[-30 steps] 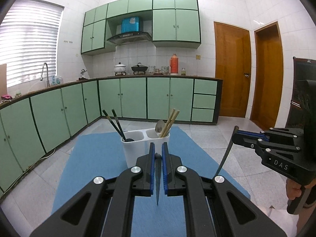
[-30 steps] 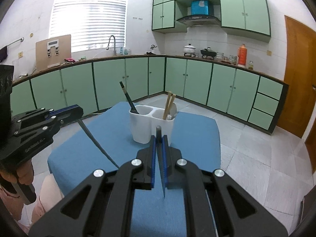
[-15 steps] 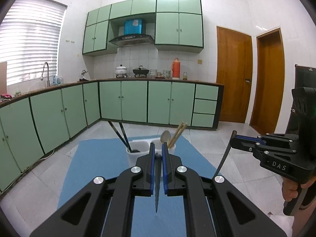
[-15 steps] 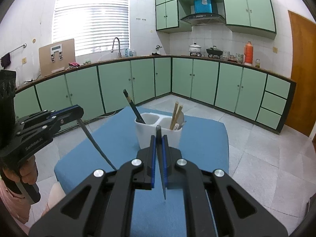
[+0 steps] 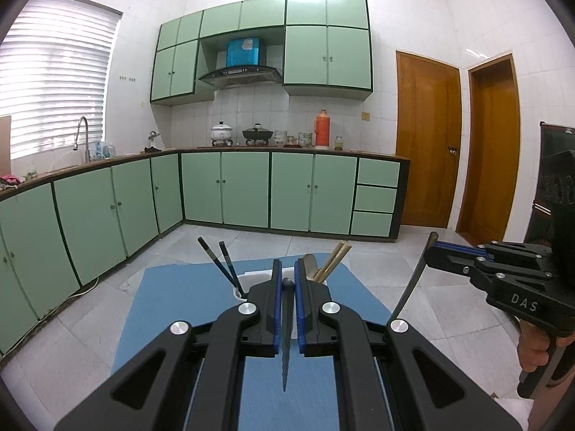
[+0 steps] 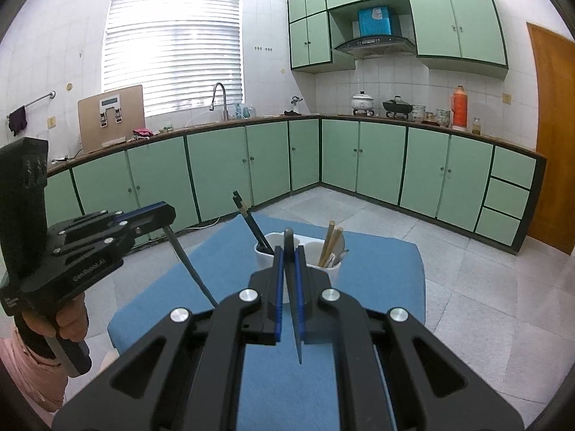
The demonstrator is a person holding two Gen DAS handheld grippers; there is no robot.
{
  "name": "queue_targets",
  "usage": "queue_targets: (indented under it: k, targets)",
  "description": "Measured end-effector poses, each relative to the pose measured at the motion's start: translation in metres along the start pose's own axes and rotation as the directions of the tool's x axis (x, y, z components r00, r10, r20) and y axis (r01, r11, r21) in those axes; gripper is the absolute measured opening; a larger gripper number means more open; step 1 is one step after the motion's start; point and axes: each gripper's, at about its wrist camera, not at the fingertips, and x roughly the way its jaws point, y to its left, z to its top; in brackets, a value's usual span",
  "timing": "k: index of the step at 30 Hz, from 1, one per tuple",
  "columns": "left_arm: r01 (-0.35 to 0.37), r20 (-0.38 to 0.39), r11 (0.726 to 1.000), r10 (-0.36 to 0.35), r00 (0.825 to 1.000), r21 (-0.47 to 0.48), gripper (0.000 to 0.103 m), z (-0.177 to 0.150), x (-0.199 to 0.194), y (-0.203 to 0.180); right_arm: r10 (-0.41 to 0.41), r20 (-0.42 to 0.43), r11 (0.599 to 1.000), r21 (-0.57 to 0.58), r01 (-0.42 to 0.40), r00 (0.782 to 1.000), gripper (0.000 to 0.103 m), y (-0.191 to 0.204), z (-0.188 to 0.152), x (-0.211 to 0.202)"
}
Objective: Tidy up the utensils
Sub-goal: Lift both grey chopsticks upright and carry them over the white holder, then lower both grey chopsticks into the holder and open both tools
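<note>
- We see a blue mat (image 6: 377, 262) covering a low table, and on it the white 2-compartment utensil holder (image 6: 316, 273), standing upright near the middle.
- The holder's left compartment has 2 dark chopsticks (image 5: 224, 264) leaning left; its right compartment has pale wooden chopsticks (image 6: 330, 246) and a metal spoon (image 5: 309, 264).
- We hold the left gripper (image 5: 286, 300) level and above the mat, aimed straight at the holder, with the jaws clamped on a dark chopstick (image 5: 285, 344) whose pointed end hangs back toward the camera.
- We hold the right gripper (image 6: 287, 280) at about the same height, just beside the left one, jaws pinched on a second dark chopstick (image 6: 293, 287) that stands nearly vertical, its blunt top poking above the fingers.
- Both hands grip the handles from below: the right hand (image 5: 535, 348) shows at the edge of the left view, the left hand (image 6: 68, 327) in the right view.
- Our judgement of the risks: each chopstick is held across a narrow pinch, so it could pivot or slip out on the way down.
- The long trailing tips could catch the holder's rim, or knock the leaning pair and tip the holder.
- With 2 grippers converging on 1 compartment, the fingers could collide, or a dark stick could land among the wooden ones.
</note>
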Motion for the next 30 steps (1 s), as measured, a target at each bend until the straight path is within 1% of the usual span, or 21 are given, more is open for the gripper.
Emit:
queue_targets:
  k: [4,8,13,18,19,21,24,25,27,30]
  targets:
    - [0.002,0.004,1.000,-0.002,1.000,-0.006,0.007,0.007,0.003,0.000,0.012,0.016,1.000,0.014,-0.012,1.000,0.005,-0.004,0.007,0.001]
    - [-0.003,0.046,1.000,0.003,0.999,0.004,0.007,0.023,0.002,0.000,0.030,0.057,0.999,0.017,-0.031,0.998,0.005,-0.004,0.022,-0.004]
    - [-0.017,0.110,1.000,0.016,0.994,0.009,0.007,0.056,0.005,0.003,0.053,0.120,0.998,0.015,-0.055,0.991,0.005,-0.006,0.057,-0.007]
    - [-0.028,0.158,0.999,0.025,0.987,0.016,0.007,0.093,0.021,0.003,0.058,0.162,0.998,0.017,-0.062,0.985,0.005,-0.014,0.096,0.006]
    - [-0.029,0.166,0.999,0.025,0.986,0.018,0.007,0.101,0.026,0.004,0.058,0.170,0.998,0.022,-0.062,0.984,0.005,-0.017,0.107,0.011]
    - [-0.055,0.192,0.998,0.049,0.980,0.026,0.007,0.114,0.040,0.005,0.059,0.176,0.998,0.023,-0.064,0.983,0.005,-0.022,0.119,0.021]
    - [-0.054,0.204,0.998,0.050,0.978,0.014,0.007,0.124,0.065,0.012,0.039,0.165,0.998,0.036,-0.046,0.986,0.005,-0.033,0.134,0.050]
    - [-0.063,0.203,0.998,0.059,0.977,0.012,0.007,0.126,0.077,0.014,0.039,0.156,0.998,0.044,-0.046,0.987,0.005,-0.036,0.135,0.060]
    - [-0.058,0.192,0.998,0.058,0.980,-0.007,0.007,0.125,0.099,0.020,0.030,0.144,0.998,0.050,-0.037,0.989,0.005,-0.042,0.133,0.080]
    - [-0.061,0.187,0.998,0.064,0.980,-0.022,0.007,0.123,0.124,0.028,0.047,0.118,0.995,0.079,-0.056,0.992,0.005,-0.050,0.125,0.109]
